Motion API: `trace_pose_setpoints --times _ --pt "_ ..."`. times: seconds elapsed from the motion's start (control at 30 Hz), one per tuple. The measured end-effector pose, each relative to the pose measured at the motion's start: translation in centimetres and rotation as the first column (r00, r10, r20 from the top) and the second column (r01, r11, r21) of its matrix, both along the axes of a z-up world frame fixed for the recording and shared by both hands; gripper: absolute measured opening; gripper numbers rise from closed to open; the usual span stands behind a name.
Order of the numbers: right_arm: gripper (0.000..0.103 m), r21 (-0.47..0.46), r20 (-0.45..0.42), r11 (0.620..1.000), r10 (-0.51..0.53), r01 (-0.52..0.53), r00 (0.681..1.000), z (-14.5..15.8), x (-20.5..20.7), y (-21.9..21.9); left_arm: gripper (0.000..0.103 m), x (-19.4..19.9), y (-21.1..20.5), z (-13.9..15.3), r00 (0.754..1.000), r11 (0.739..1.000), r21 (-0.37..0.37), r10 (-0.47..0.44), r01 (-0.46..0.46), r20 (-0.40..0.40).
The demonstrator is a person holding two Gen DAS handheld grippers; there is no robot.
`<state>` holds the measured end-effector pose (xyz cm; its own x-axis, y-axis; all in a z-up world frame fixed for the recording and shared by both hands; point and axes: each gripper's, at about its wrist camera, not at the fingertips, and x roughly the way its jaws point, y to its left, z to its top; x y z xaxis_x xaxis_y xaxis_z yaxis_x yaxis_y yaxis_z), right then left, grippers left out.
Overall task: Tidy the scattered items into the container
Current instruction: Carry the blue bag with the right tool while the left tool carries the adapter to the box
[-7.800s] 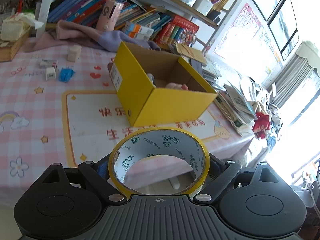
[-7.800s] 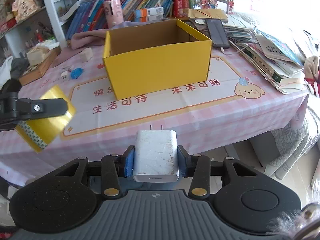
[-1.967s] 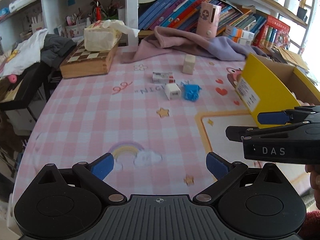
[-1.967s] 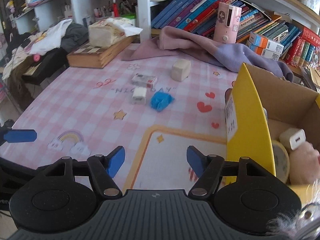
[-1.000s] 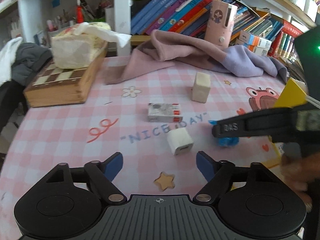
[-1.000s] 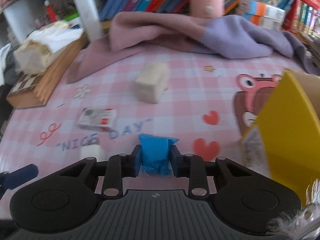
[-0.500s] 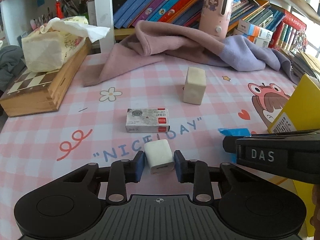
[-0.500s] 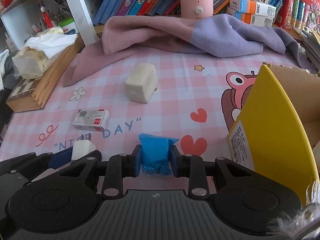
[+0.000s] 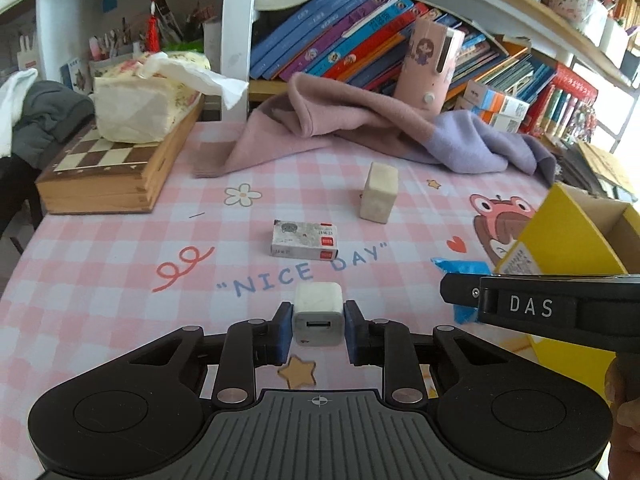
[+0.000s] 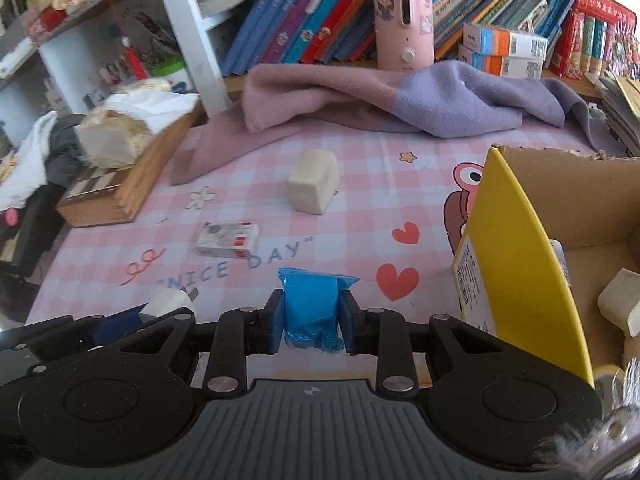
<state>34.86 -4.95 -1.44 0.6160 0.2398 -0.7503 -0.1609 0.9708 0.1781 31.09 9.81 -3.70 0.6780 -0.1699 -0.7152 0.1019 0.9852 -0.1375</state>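
Observation:
My left gripper [image 9: 318, 330] is shut on a small white USB charger [image 9: 319, 312], held just above the pink checked tablecloth. My right gripper [image 10: 310, 320] is shut on a crumpled blue packet [image 10: 314, 308]. The right gripper also shows at the right of the left wrist view [image 9: 540, 306], with the blue packet [image 9: 460, 268] poking out behind it. The yellow cardboard box [image 10: 516, 256] stands open at the right, and a white charger [image 10: 620, 306] lies inside it. A cream block [image 9: 378, 198] and a small white and red box [image 9: 306, 240] lie on the cloth.
A pink and lilac blanket [image 9: 360, 136] is heaped at the back under a shelf of books. A wooden chessboard box [image 9: 108, 172] with a tissue pack on it sits at the back left. A pink bottle [image 10: 404, 16] stands on the shelf edge.
My left gripper has shut on the white charger and lifted it a little. The right gripper keeps the blue packet and has risen and drawn back from the cloth.

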Motion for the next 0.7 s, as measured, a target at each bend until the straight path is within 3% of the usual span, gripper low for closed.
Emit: trace_pose_setpoints --times 0.7 --pt "0.026 0.011 0.096 0.992 0.126 -0.127 0.987 3.8 -13.7 -0.9 0.025 -13.2 2.0 4.9 0.997 0.998 -0.056 -0.013 0.017 0.083"
